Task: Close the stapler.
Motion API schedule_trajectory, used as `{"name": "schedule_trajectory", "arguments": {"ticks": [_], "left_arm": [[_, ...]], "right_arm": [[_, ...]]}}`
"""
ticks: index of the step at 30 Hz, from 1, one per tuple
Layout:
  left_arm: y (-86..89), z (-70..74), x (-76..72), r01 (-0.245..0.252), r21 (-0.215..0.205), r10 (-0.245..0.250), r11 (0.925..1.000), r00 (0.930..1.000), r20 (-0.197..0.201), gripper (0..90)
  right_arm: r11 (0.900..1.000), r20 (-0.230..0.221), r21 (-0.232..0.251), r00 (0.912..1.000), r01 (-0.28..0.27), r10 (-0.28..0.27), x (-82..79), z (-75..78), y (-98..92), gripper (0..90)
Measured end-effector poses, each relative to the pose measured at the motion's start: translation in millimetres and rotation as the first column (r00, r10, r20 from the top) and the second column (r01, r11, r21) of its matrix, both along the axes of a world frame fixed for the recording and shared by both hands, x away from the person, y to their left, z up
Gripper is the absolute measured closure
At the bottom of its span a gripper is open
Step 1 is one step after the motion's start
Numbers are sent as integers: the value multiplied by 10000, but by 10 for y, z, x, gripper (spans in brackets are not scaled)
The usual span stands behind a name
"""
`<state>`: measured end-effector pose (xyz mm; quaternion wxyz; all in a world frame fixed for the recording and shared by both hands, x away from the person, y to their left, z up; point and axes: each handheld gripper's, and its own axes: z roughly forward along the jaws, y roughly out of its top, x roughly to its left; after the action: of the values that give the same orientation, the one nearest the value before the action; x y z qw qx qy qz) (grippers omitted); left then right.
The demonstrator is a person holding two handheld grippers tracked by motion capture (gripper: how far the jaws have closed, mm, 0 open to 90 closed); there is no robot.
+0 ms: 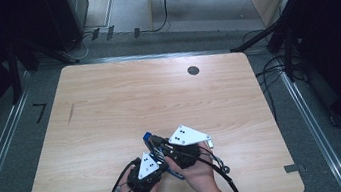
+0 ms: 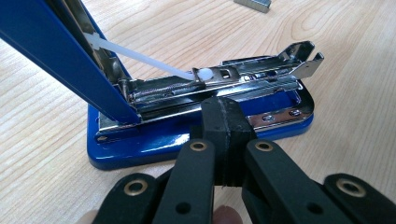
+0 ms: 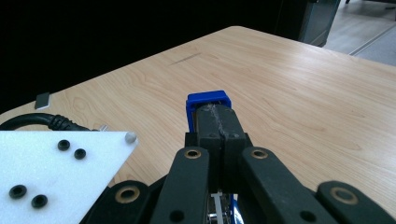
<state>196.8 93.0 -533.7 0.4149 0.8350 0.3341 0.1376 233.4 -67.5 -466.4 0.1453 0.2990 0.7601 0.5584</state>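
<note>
Wooden table [image 1: 110, 109] — stapler [image 2: 201, 116] lid cut off

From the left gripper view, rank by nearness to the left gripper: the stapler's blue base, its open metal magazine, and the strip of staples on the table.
1. Blue base: just beyond the left gripper, whose shut jaws reach over its near edge.
2. Metal magazine: right behind, above the base; close to the base in rank.
3. Strip of staples: clearly farthest, at the top edge on the table.
</note>
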Motion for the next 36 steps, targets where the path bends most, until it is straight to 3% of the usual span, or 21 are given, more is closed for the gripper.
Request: {"name": "schedule_trajectory", "arguments": {"ticks": [20, 36], "left_arm": [[2, 1, 0, 34, 51, -34, 10000, 10000, 13, 900], [0, 0, -1, 26, 34, -26, 10000, 10000, 15, 900]], "right_arm": [[9989, -106, -428, 9997, -211, 207, 102, -78, 120, 900], [9984, -393, -424, 9986, -381, 365, 170, -147, 166, 900]]}}
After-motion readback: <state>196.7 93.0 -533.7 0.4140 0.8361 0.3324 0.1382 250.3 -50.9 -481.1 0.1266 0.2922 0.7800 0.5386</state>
